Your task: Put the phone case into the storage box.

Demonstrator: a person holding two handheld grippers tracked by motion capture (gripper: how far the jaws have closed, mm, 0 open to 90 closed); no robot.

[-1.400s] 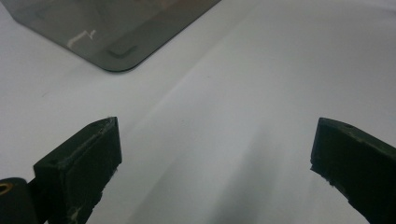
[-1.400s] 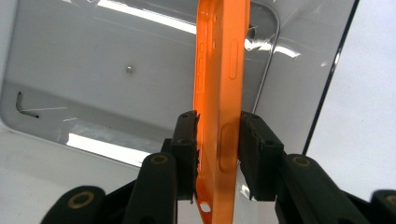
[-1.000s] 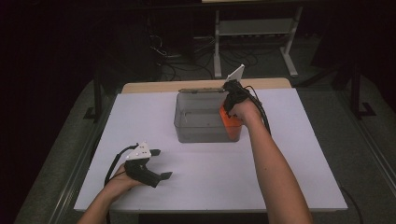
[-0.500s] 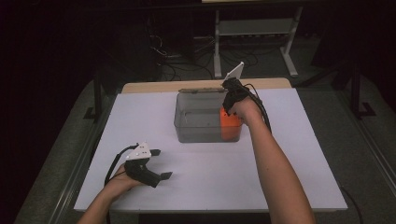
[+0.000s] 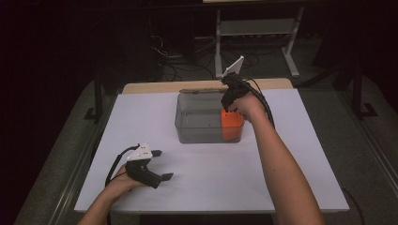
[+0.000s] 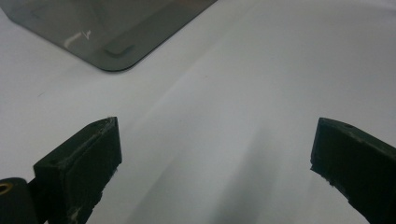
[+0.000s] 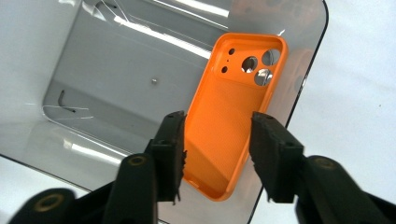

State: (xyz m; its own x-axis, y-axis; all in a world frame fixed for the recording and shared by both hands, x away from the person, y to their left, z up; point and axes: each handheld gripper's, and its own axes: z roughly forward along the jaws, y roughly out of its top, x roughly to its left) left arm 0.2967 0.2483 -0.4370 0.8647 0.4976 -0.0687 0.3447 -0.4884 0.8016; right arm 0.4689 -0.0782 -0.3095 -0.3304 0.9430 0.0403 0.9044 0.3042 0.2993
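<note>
Opening over the bin, right gripper jaws were spread beside orange phone case | case leaned inside clear plastic bin | left gripper was held open on white table, well apart
</note>
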